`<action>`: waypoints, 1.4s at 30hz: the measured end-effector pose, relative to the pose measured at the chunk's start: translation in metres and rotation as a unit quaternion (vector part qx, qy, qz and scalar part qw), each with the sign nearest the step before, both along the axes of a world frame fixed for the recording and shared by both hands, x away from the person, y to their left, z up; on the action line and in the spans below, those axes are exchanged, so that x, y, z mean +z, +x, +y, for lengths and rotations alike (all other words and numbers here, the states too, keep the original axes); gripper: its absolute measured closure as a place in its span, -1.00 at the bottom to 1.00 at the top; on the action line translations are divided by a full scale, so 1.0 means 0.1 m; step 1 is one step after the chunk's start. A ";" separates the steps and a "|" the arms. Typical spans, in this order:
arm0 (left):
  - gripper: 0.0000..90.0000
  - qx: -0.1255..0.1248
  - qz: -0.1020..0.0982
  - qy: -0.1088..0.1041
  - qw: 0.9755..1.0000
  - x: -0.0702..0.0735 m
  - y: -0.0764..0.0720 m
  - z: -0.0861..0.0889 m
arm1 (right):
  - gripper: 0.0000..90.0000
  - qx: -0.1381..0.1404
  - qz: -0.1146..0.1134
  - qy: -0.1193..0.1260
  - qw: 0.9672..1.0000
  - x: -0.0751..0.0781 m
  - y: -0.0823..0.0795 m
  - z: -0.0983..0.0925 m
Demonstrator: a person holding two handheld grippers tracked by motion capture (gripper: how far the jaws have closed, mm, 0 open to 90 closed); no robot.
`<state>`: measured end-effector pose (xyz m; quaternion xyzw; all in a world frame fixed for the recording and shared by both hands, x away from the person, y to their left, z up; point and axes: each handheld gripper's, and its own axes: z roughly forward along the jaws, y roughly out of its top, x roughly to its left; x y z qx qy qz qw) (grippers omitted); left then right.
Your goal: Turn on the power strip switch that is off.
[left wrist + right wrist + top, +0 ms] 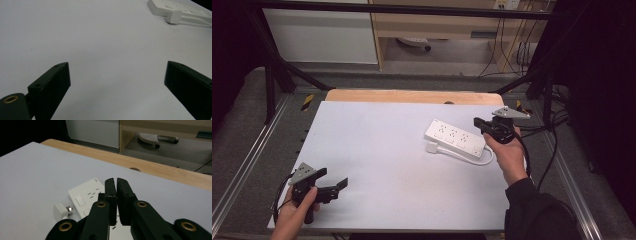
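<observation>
A: Where is the left gripper point(333, 186)?

B: Low over the near left of the white-topped bench point(377, 150), its 2 black fingers point(51, 86) spread wide with nothing between them.

A: And the flat white plastic power strip point(455, 138)?

B: Well ahead of those fingers, to their right, flat on the bench. Its small white plug point(61, 211) lies just beside it.

A: The right gripper point(481, 124)?

B: Just above the strip's far end. Its 2 fingers point(110, 192) are pressed together, holding nothing.
</observation>
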<state>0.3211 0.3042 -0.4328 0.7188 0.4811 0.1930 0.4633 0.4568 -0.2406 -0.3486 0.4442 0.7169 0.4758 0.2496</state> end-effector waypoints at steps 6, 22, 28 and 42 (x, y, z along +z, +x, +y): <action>-0.85 -0.001 0.000 0.004 1.000 0.00 -0.01 -0.01 | 1.00 0.002 -0.002 0.005 1.000 0.01 0.06 0.04; -0.85 0.003 -0.002 0.004 1.000 0.00 -0.01 -0.01 | 1.00 -0.010 -0.008 0.030 0.999 -0.07 0.28 0.25; -0.85 0.002 -0.003 0.004 1.000 0.01 -0.01 0.00 | 1.00 -0.012 -0.002 0.025 1.000 -0.14 0.33 0.30; -0.85 0.002 -0.001 0.006 1.000 0.00 -0.01 0.00 | 1.00 -0.009 0.011 0.019 1.000 -0.27 0.40 0.45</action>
